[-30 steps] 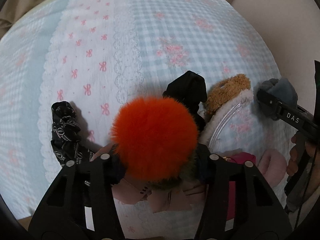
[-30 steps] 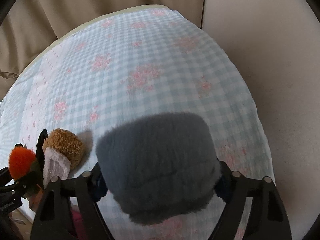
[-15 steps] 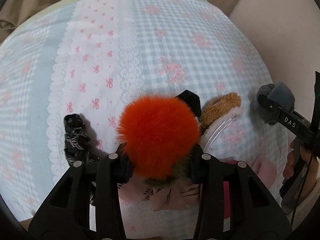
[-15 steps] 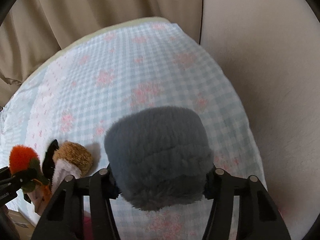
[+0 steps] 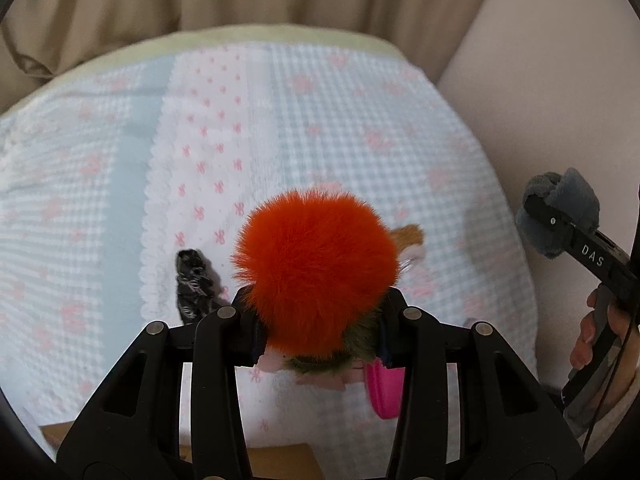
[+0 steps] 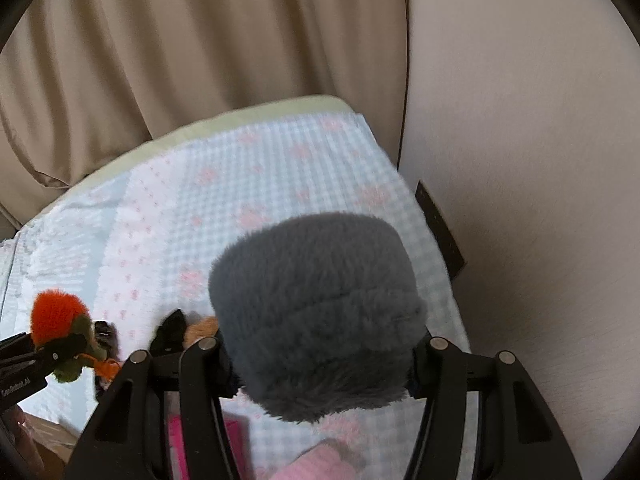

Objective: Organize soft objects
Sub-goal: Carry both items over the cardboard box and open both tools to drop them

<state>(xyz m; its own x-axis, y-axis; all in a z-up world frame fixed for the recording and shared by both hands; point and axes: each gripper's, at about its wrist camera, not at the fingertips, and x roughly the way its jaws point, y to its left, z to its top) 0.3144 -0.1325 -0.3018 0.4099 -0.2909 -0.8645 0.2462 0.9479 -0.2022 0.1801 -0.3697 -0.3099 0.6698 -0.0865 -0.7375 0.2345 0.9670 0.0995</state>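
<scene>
Left wrist view: left tongs (image 5: 316, 320) were clenched on an orange pom-pom (image 5: 316, 264) w/ an olive-green fuzzy base, held up above the bed (image 5: 120, 184), which wore a blue gingham cover w/ pink bows and a lace strip. On the cover below lay a black printed scrunchie (image 5: 192, 284), a tan fuzzy item (image 5: 410, 235) peeking out behind the pom-pom, and a hot-pink item (image 5: 386, 390) near the front edge. Off to the right, the right tongs (image 5: 560, 216) gripped a grey plush piece (image 5: 576, 196), also off the bed. Right wrist view: the grey plush piece (image 6: 316, 312) filled the gap betw. the fingers (image 6: 200, 364), squeezed from both sides, high over the cover near the wall (image 6: 520, 160); beige curtain (image 6: 180, 48) behind. The pom-pom (image 6: 56, 312) showed at far left in the other tongs (image 6: 56, 350). A black soft item (image 6: 170, 330) and a pale pink fuzzy item (image 6: 320, 460) lay below. Handling, as a guess: both pieces look v. light, squashy, not fragile; fur compresses, so a grip thru the core or base should hold better than pinching fur tips, which could slip or shed. Drop risk seems low; no harm if dropped.
</scene>
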